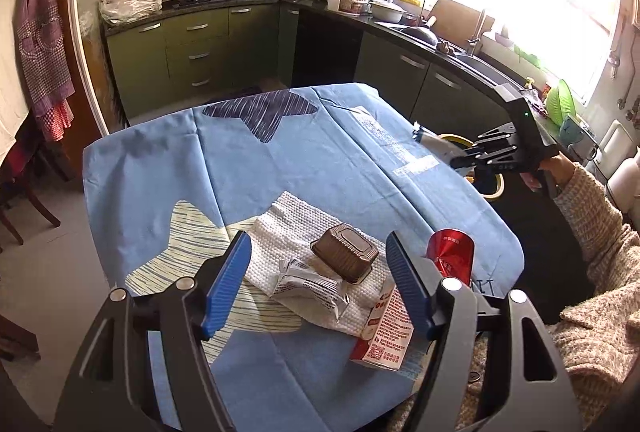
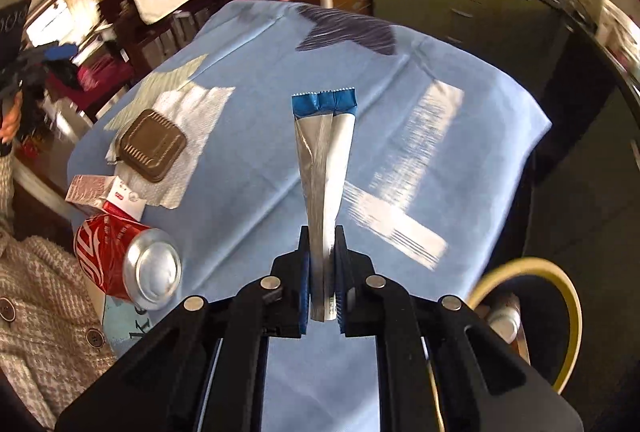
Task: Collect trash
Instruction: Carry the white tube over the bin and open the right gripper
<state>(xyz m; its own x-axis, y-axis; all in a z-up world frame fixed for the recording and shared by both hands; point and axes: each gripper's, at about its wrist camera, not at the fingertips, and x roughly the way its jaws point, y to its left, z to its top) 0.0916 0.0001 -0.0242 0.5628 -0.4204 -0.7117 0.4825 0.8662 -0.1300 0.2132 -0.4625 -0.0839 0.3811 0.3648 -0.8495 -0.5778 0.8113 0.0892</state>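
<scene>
Your bin (image 2: 568,316) sits off the table's (image 2: 256,168) right edge, just beside and below your right gripper (image 2: 322,272), which pinches the wrapper (image 2: 324,168), long axis pointing away from you. Your left gripper (image 1: 318,280) hovers spread above the tray (image 1: 345,258), nearest it.

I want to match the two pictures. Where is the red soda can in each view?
Left wrist view: the red soda can lies at lower right, near the table's edge, just beyond the left gripper, whose jaws are open.
Right wrist view: the can lies at lower left, its silver end toward the camera.
Shared landmark: the brown plastic tray on the white paper towel.
</scene>
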